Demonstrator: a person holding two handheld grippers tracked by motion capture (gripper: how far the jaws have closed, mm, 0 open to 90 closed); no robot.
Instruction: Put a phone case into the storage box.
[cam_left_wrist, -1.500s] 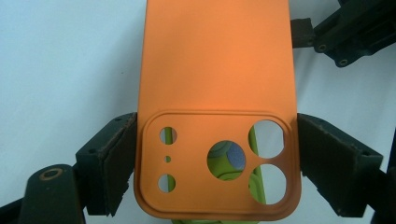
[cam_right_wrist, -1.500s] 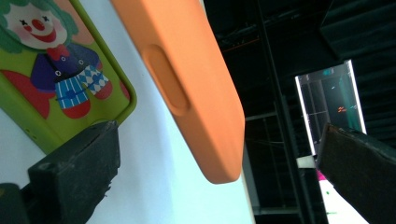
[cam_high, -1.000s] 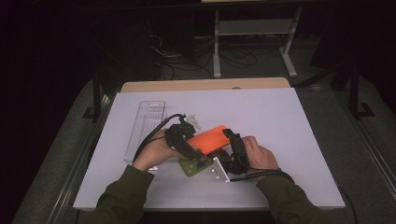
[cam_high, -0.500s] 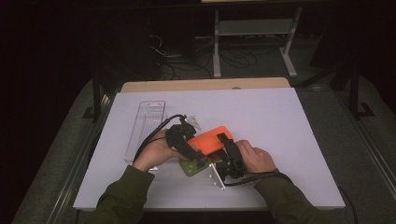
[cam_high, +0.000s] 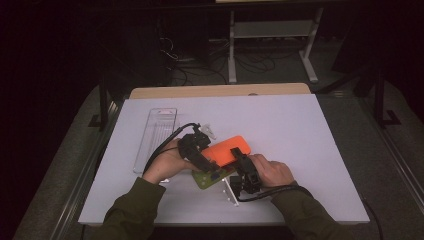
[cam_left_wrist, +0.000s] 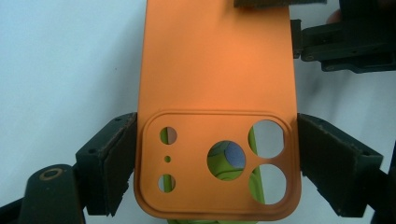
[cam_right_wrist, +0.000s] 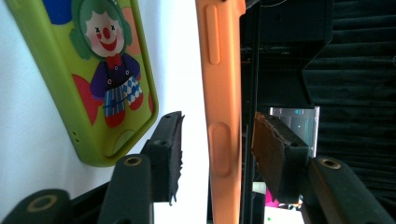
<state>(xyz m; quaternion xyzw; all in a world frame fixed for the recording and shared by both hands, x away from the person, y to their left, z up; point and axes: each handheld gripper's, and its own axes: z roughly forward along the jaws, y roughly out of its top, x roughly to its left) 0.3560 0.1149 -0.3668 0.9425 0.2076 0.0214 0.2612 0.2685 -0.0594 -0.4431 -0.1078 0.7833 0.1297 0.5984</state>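
An orange phone case (cam_high: 229, 148) with camera cut-outs is held tilted above the white mat. My left gripper (cam_high: 200, 150) is shut on it; in the left gripper view both pads (cam_left_wrist: 116, 161) press the camera end of the orange case (cam_left_wrist: 217, 60). Under it lies a green phone case (cam_high: 209, 178), printed with a clown (cam_right_wrist: 109, 60). My right gripper (cam_high: 243, 164) has just been closing around the orange case's long edge (cam_right_wrist: 224, 93). That edge stands between the pads (cam_right_wrist: 273, 149) with a gap on each side, so the right gripper (cam_right_wrist: 217, 121) is open.
A clear plastic tray (cam_high: 156, 135) lies on the white mat (cam_high: 300, 150) left of the hands. A small white part (cam_high: 210, 132) sits behind the left gripper, and a white bracket (cam_high: 229, 191) near the front. Dark floor and a metal stand (cam_high: 270, 30) are beyond.
The right hand has edged slightly toward the orange case and its jaws stand narrower around the case's edge. The left hand and the case it holds have stayed put.
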